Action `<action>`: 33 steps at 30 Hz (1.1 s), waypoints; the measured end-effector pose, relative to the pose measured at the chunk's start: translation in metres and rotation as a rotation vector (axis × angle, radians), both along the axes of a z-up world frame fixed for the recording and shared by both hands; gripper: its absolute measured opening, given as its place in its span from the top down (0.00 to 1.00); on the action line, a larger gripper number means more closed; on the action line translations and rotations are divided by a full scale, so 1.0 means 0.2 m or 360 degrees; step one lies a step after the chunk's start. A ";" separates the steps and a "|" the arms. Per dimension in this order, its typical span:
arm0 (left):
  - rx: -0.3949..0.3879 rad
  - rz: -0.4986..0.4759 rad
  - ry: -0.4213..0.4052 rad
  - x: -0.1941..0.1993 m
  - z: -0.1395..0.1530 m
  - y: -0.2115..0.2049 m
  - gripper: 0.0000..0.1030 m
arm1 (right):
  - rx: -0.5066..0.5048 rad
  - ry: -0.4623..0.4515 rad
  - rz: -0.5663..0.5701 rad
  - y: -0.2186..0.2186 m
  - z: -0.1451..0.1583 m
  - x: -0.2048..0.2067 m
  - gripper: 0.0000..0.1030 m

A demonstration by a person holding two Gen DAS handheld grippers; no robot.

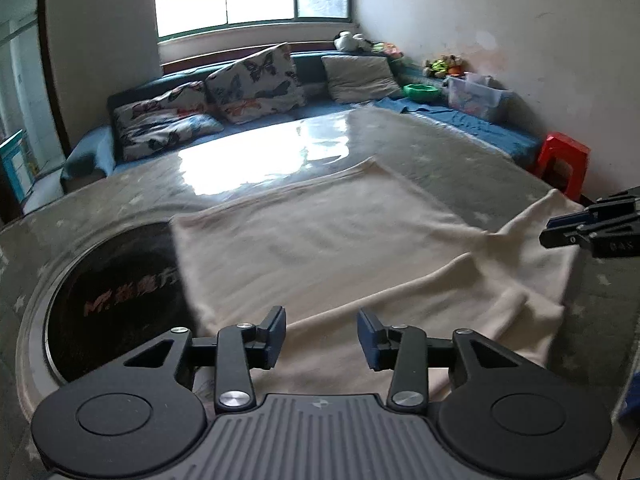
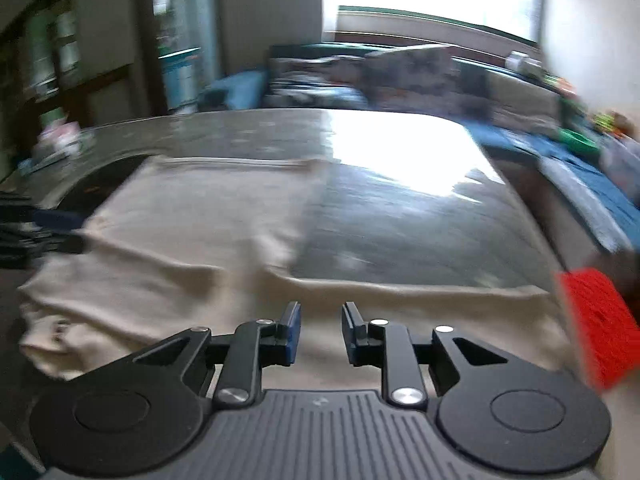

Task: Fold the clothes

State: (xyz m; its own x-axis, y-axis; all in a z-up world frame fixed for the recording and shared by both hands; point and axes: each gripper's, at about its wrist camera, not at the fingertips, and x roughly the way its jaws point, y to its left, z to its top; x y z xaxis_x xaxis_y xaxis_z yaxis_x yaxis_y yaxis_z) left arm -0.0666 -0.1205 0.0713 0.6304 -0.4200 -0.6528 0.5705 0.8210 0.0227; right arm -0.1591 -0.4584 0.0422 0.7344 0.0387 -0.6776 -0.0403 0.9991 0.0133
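Note:
A cream garment (image 1: 320,240) lies spread on the glossy grey table (image 1: 280,140), its near and right parts rumpled. My left gripper (image 1: 321,338) is open and empty, just above the garment's near edge. My right gripper (image 2: 320,334) is open and empty over the garment's (image 2: 180,240) right side. In the left wrist view the right gripper's fingers (image 1: 576,228) show at the right edge, over a sleeve-like flap. In the right wrist view the left gripper (image 2: 40,232) shows blurred at the left edge.
A round black inset (image 1: 120,280) is set in the table at the left, partly under the garment. A blue sofa with butterfly cushions (image 1: 248,84) runs behind the table. A red stool (image 1: 560,164) stands at the right, also in the right wrist view (image 2: 596,320).

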 end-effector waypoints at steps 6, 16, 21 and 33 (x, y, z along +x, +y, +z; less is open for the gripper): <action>-0.0029 -0.0135 0.0016 -0.06 0.01 -0.20 0.55 | 0.0007 0.0006 -0.0367 -0.33 -0.06 -0.09 0.70; 0.0017 -0.0284 0.0065 -0.12 -0.05 -0.44 0.55 | 0.0139 -0.0021 -0.0652 -0.65 -0.14 -0.14 0.66; 0.0041 -0.0276 0.0082 -0.13 -0.07 -0.47 0.55 | 0.0198 -0.0047 -0.0691 -0.69 -0.18 -0.12 0.66; 0.0068 -0.0308 0.0091 -0.15 -0.10 -0.55 0.55 | 0.0169 -0.0178 -0.0657 -0.70 -0.09 -0.12 0.95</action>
State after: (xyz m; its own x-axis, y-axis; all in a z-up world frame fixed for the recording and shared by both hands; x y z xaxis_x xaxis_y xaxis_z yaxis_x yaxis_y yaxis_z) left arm -0.0971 -0.2305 0.0523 0.5021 -0.5007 -0.7051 0.7189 0.6948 0.0186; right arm -0.1837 -0.5983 0.0247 0.7714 -0.2085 -0.6012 0.3550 0.9251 0.1348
